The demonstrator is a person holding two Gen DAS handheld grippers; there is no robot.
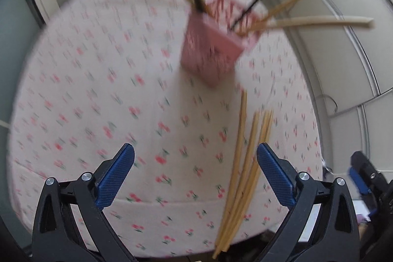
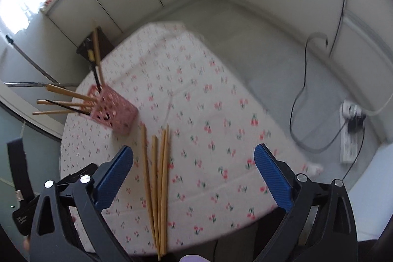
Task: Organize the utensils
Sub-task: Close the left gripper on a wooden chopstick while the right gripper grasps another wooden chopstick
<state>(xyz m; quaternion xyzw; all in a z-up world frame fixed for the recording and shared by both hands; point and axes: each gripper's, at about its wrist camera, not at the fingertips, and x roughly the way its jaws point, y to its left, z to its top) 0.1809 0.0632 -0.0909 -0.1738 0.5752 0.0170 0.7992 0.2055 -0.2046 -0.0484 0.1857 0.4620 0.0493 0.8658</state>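
Chopsticks [image 2: 157,188] lie between open right gripper [image 2: 194,173] fingers

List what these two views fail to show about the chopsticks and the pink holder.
- Loose chopsticks: near ends cut off by the bottom edge in both wrist views.
- Pink holder: motion blur in the left wrist view smears its lattice; its inside is hidden by its own walls.
- Chopsticks in the holder: their exact number is lost to blur and overlap, and some run past the top edge in the left view.
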